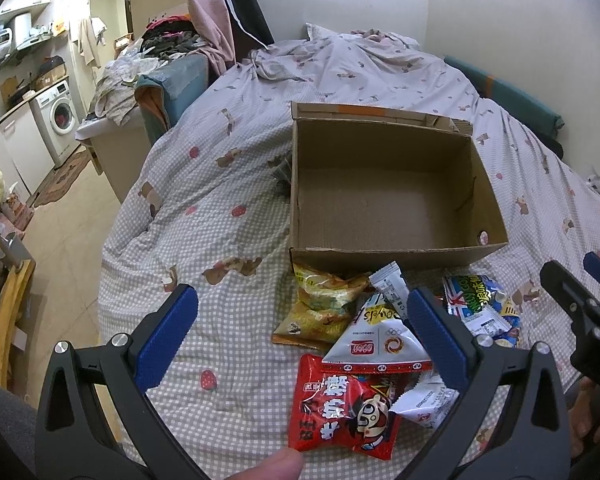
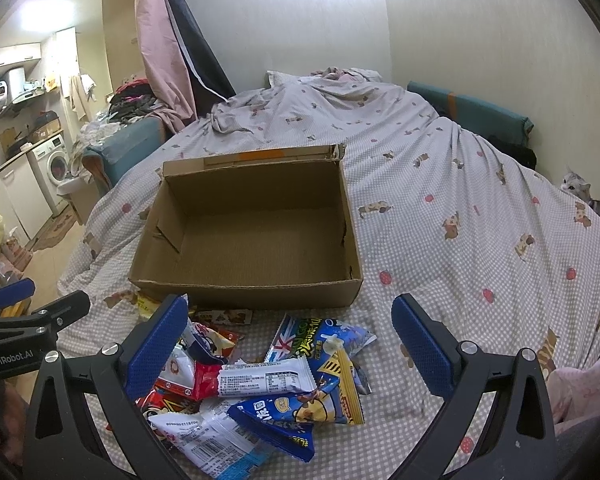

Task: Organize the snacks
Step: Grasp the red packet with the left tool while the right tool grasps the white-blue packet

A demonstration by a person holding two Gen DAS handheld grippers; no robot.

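An open, empty cardboard box [image 1: 388, 200] [image 2: 252, 236] sits on the checked bedspread. In front of it lies a loose pile of snack packets: a red packet [image 1: 340, 404], a yellow packet [image 1: 320, 308], a white triangular packet [image 1: 380, 332], a blue flag-print packet [image 1: 480, 300] [image 2: 320, 340] and a white bar wrapper [image 2: 264, 376]. My left gripper [image 1: 300, 320] hovers open over the pile's left part, nothing between its fingers. My right gripper [image 2: 292, 340] hangs open above the pile's right part, holding nothing. Each gripper shows at the edge of the other's view.
The bed [image 2: 440, 200] stretches back to a wall with a pillow and crumpled covers. A cat [image 2: 580, 192] sits at the bed's right edge. Left of the bed are a clothes-piled chair [image 1: 168, 80], a washing machine [image 1: 60, 116] and a floor drop.
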